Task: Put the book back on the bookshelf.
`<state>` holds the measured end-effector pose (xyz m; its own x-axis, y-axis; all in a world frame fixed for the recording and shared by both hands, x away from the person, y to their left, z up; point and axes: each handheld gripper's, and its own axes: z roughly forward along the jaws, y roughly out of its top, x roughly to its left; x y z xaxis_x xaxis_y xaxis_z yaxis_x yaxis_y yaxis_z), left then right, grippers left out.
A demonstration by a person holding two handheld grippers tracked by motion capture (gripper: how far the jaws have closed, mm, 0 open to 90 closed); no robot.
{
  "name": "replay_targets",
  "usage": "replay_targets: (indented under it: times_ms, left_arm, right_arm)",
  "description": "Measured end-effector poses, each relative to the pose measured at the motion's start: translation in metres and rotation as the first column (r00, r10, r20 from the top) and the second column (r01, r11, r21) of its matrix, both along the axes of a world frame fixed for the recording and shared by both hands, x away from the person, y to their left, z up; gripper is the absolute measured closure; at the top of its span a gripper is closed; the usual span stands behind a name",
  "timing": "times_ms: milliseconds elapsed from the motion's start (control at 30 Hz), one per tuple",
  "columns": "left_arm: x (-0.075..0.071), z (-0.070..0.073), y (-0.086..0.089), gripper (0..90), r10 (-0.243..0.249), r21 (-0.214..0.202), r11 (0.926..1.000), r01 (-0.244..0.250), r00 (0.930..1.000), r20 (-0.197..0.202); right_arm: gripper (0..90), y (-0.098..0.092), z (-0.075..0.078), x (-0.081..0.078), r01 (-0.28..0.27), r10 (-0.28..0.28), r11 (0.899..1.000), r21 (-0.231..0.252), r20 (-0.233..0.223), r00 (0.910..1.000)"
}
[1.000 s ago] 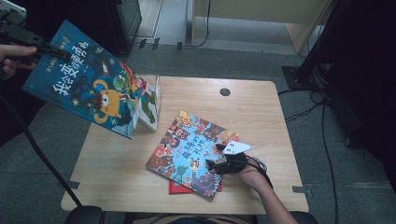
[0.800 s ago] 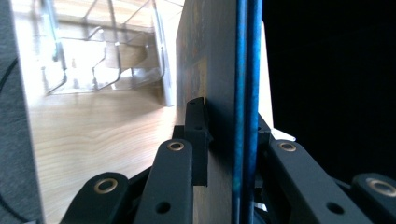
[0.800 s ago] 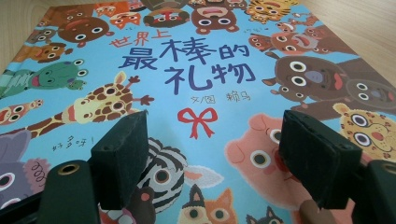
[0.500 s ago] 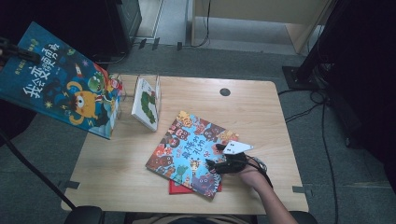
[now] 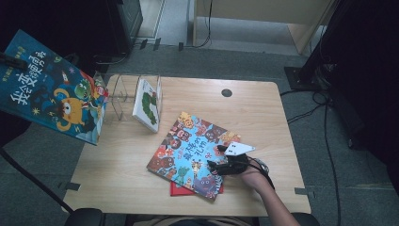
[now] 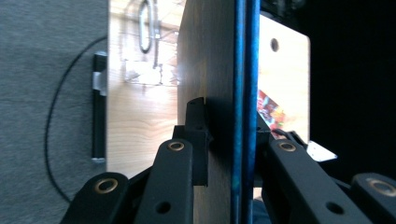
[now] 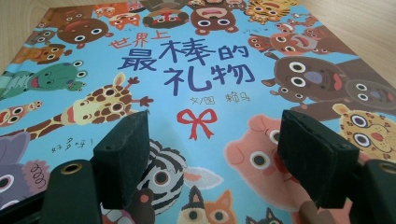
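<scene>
The left gripper [image 6: 224, 154] has its jaws clamped narrow on the edge of a blue picture book [image 5: 49, 92]; in the left gripper view the book's thin blue spine [image 6: 246, 93] runs straight up between the two black jaws, with the pads pressing on either side; seen from the high view the book hangs in the air, tilted, off the left edge of the wooden table [image 5: 263, 108], its lower right corner just beside the table's left rim; the cover shows an orange monster and white lettering.

On the table, near its back left corner, stands a clear wire book rack [image 5: 123, 96]; a white book with a green caterpillar [image 5: 147, 104] leans upright in the rack's right-hand part; toward the table's front middle lies a light blue animal book [image 5: 190, 153], flat and turned at an angle, on top of a red book [image 5: 181, 190] whose edge peeks out toward the table's front.

The right gripper [image 7: 212, 154] rests at the right front corner of the animal book, its jaws spread wide and holding nothing; in the right gripper view the two black pads [image 7: 123, 156] sit just above the cover, with the red bow printed on it between them; the person's right hand [image 5: 251, 176] comes in from the table's front edge.
</scene>
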<state>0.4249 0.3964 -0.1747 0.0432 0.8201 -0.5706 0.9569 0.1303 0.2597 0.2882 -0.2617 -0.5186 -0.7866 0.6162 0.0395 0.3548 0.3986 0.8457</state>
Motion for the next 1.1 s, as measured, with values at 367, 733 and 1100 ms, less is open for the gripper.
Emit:
replay_targets:
  times_ms: [367, 733, 1100]
  left_arm:
    - [0.019, -0.022, -0.015, 79.4, 0.003, 0.072, 0.9974, -0.001, 0.9997, -0.026]
    - [0.043, -0.057, -0.031, 79.9, 0.019, 0.094, 0.9955, -0.016, 0.9992, -0.035]
    - [0.060, -0.085, -0.038, 79.5, 0.025, 0.066, 0.9975, -0.024, 0.9996, -0.012]
  right_arm:
    - [25.9, 0.001, 0.000, 0.001, 0.001, -0.001, 1.000, 0.003, 0.001, 1.0000]
    - [25.9, 0.001, 0.000, 0.001, -0.001, 0.001, 1.000, 0.006, 0.000, 1.0000]
    - [25.9, 0.002, 0.000, 0.001, -0.008, 0.008, 1.000, 0.004, -0.003, 1.0000]
